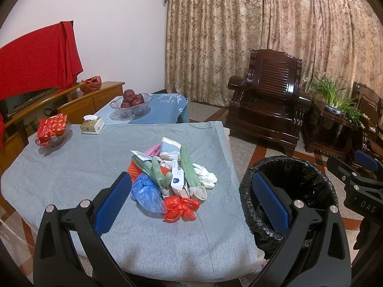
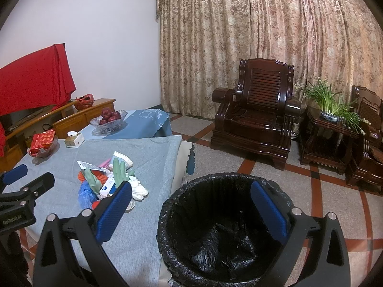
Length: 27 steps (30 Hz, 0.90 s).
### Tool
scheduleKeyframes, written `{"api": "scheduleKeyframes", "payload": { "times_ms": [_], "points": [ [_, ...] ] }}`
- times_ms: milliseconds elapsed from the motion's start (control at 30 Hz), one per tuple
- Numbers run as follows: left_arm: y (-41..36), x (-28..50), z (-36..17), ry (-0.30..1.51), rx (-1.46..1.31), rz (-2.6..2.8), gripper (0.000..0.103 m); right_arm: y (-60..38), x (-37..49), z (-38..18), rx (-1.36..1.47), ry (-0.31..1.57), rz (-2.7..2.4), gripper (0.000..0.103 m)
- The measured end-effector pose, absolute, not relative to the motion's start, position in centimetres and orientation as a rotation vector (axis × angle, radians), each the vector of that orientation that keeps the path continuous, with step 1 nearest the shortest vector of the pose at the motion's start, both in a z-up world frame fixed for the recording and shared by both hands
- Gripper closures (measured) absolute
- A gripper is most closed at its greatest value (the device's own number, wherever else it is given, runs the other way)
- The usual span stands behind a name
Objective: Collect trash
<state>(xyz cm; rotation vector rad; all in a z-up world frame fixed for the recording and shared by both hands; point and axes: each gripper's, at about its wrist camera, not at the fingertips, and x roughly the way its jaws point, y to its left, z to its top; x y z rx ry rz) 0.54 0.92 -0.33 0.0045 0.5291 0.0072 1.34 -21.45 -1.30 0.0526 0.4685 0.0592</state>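
A pile of trash lies in the middle of the grey-clothed table (image 1: 71, 167): a red plastic bag (image 1: 180, 208), a blue plastic bag (image 1: 146, 192), green rubber gloves (image 1: 189, 167), a white box (image 1: 178, 175), crumpled white tissue (image 1: 205, 177) and a paper cup (image 1: 168, 147). The pile also shows in the right wrist view (image 2: 107, 177). A bin with a black liner (image 2: 215, 234) stands on the floor right of the table. My left gripper (image 1: 191, 189) is open and empty, just short of the pile. My right gripper (image 2: 191, 193) is open and empty above the bin.
At the table's far left are a tissue box (image 1: 92, 124) and a glass dish with a red packet (image 1: 52, 129). A glass bowl of apples (image 1: 131, 102) sits on a further blue-clothed table. A dark wooden armchair (image 1: 265, 98), side table with plant (image 1: 335, 105) and curtain stand behind.
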Motion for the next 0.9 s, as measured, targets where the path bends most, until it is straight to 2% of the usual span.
{"api": "scheduleKeyframes", "payload": {
  "times_ms": [900],
  "points": [
    [0.8, 0.7, -0.9, 0.533, 0.003, 0.008, 0.005, -21.3, 2.1, -3.0, 0.057, 0.483, 0.059, 0.006]
  ]
}}
